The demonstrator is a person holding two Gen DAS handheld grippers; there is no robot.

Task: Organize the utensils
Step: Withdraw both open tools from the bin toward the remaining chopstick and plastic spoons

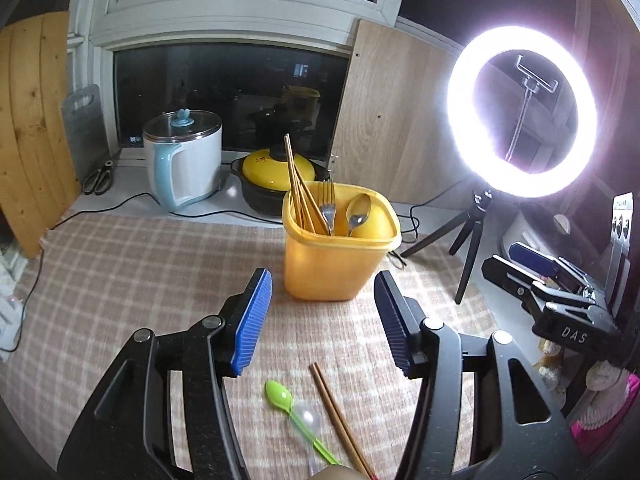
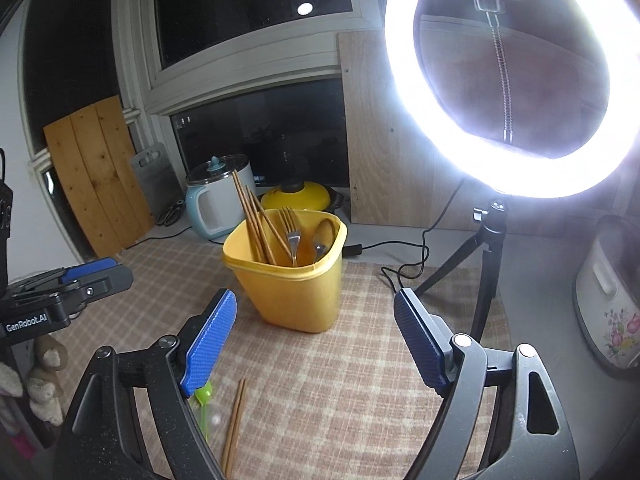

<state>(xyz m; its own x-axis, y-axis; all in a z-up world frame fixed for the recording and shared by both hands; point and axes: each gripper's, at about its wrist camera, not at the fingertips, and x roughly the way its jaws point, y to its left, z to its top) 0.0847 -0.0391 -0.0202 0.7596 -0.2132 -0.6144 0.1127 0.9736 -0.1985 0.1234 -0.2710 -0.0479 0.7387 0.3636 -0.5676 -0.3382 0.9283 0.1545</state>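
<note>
I hold both the left hand-held gripper and the right hand-held gripper spread apart, empty, above the checked table. Brown wooden chopsticks and a green plastic spoon lie before the yellow plastic utensil bin.

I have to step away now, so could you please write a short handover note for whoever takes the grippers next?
Left gripper: open, empty, above the cloth.
Right gripper: open, empty.
Yellow container stands upright on the checked cloth; it already holds several chopsticks, a fork and a metal spoon.
Left on the cloth, near side: green spoon, clear spoon lying across it, and a chopstick pair.
Put those three in the container.
</note>
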